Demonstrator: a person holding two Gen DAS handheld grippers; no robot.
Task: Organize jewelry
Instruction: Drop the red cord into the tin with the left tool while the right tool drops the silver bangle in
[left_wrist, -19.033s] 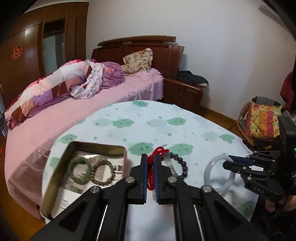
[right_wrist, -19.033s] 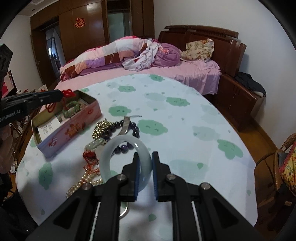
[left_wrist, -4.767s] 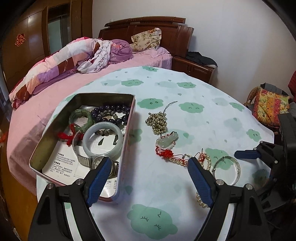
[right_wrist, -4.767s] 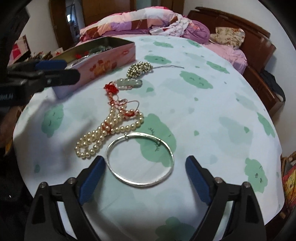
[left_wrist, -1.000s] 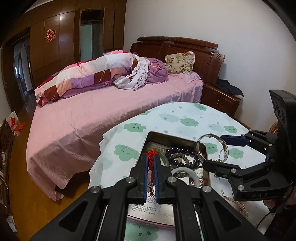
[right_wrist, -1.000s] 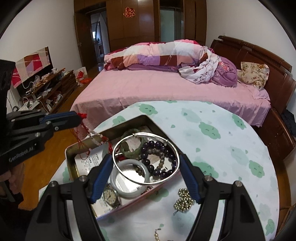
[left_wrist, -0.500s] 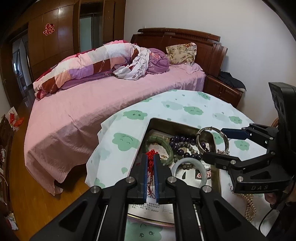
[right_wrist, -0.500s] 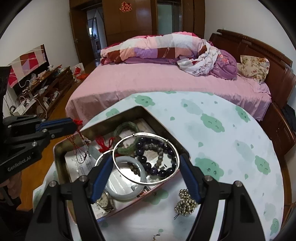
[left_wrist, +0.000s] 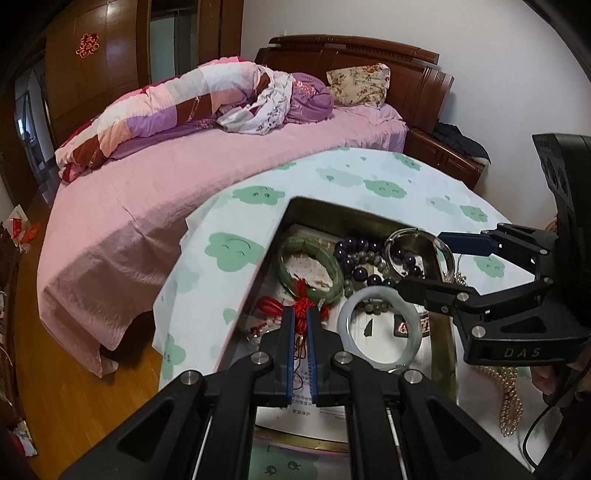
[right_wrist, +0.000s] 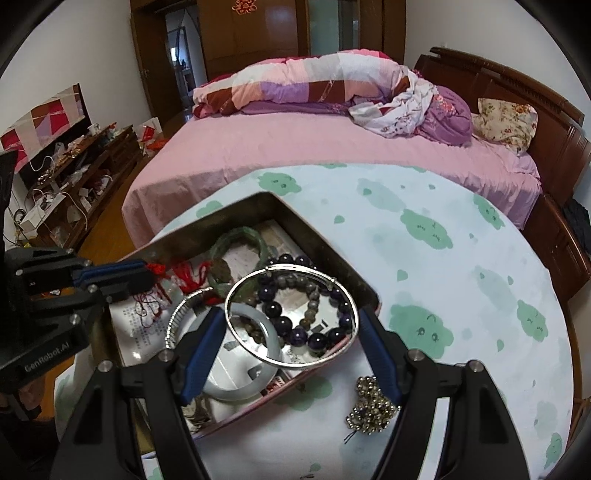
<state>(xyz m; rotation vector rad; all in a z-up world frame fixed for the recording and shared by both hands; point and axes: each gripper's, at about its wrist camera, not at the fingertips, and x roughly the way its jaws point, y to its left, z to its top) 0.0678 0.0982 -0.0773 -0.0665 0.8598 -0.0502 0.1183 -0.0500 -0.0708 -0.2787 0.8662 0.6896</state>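
My left claw (left_wrist: 301, 314) is squeezed tight on a red cord (left_wrist: 303, 303). My right claw (right_wrist: 291, 321) holds a silver bangle (right_wrist: 334, 354) wide across, both over the tin box (right_wrist: 317, 240) on the cloud-cloth desk (right_wrist: 461, 280). Behind is a pink bed (right_wrist: 332, 162), then brown wardrobes (right_wrist: 258, 40).

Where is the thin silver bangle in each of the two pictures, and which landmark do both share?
Left wrist view: the silver bangle is right of centre, held in the right claw above the tin's far end.
Right wrist view: the silver bangle is at lower centre, spanning the blue pads.
Shared landmark: the pale jade bangle lying in the tin.
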